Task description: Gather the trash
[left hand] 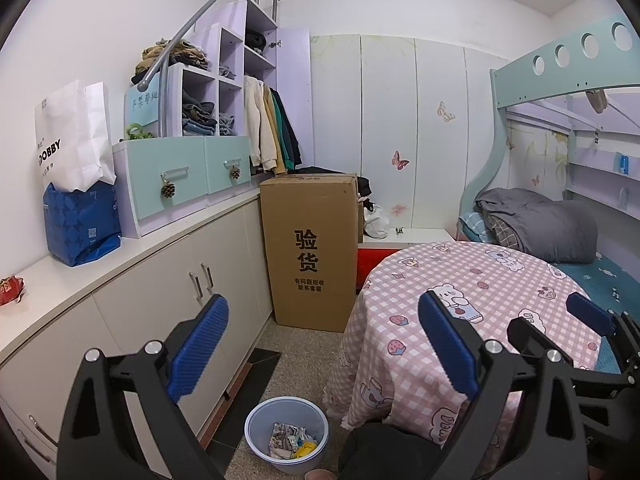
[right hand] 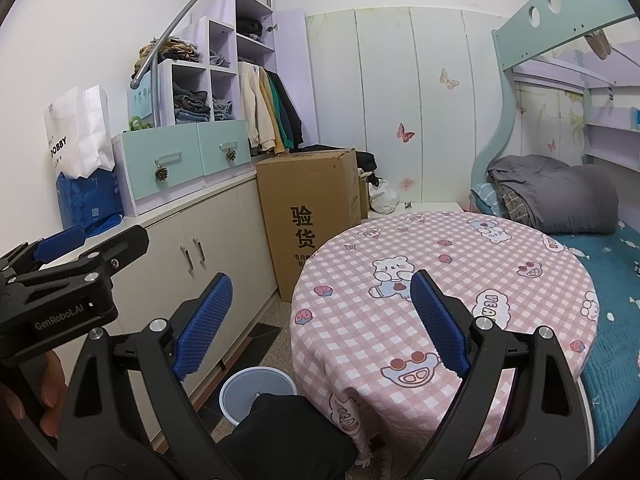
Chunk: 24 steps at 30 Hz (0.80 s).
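My round counter (right hand: 472,248) wears a pink checked cloth with bears, its top bare. On the speckled floor (left hand: 304,344) by the counter's left edge stands a pale blue bin (left hand: 256,432) with wrappers (left hand: 290,440) inside, and a tall cardboard box (left hand: 310,256) stands beyond. On the bed (right hand: 616,320) along the counter's right edge, a grey quilt (right hand: 560,196) lies bundled at the far end.

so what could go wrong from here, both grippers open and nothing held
1. The red wrapper sits at the counter's far left edge; reaching for it may drag the left gripper against the counter.
2. The bin stands close beside the hanging tablecloth, so dropped trash could snag the cloth or miss.
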Each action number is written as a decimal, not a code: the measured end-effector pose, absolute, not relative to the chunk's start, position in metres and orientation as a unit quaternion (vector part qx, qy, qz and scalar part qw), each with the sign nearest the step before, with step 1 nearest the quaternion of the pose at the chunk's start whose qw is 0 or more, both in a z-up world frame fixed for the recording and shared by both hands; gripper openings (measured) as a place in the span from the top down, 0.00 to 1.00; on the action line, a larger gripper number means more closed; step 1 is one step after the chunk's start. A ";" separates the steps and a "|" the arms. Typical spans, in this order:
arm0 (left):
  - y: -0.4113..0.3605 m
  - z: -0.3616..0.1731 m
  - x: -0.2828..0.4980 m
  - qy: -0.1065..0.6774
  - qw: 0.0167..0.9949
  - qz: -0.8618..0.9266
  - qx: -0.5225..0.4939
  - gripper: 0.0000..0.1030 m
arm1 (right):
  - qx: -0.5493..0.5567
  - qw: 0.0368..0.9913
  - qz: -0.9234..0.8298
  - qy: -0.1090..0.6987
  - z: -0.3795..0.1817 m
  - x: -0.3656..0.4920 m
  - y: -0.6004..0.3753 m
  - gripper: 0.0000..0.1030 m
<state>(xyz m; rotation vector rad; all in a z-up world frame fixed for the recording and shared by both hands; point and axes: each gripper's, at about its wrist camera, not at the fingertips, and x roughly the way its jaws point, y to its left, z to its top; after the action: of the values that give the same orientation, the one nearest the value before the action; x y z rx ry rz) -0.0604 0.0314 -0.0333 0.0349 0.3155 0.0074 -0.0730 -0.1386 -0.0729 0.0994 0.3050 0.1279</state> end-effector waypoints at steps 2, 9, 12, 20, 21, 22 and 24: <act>0.031 -0.034 -0.059 0.158 0.987 0.003 0.018 0.09 | 0.049 0.985 0.063 0.151 -0.073 -0.073 -0.138 0.14; 0.031 -0.035 -0.058 0.159 0.987 0.002 0.018 0.09 | 0.051 0.985 0.064 0.153 -0.074 -0.072 -0.140 0.14; 0.031 -0.036 -0.057 0.160 0.987 0.002 0.019 0.09 | 0.051 0.985 0.064 0.154 -0.075 -0.071 -0.140 0.14; 0.031 -0.042 -0.054 0.162 0.986 0.000 0.023 0.09 | 0.058 0.983 0.064 0.162 -0.081 -0.067 -0.143 0.14; 0.030 -0.042 -0.053 0.163 0.986 0.002 0.023 0.09 | 0.059 0.983 0.064 0.164 -0.083 -0.065 -0.145 0.14; 0.030 -0.043 -0.052 0.164 0.986 0.005 0.022 0.09 | 0.061 0.982 0.064 0.166 -0.084 -0.064 -0.146 0.14; 0.030 -0.044 -0.049 0.168 0.986 0.006 0.021 0.08 | 0.064 0.981 0.062 0.170 -0.086 -0.061 -0.147 0.14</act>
<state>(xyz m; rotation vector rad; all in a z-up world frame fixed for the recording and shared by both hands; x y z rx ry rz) -0.0494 0.0301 -0.0440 0.0416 0.3377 0.0122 -0.0614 -0.1467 -0.0863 0.1297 0.3422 0.1243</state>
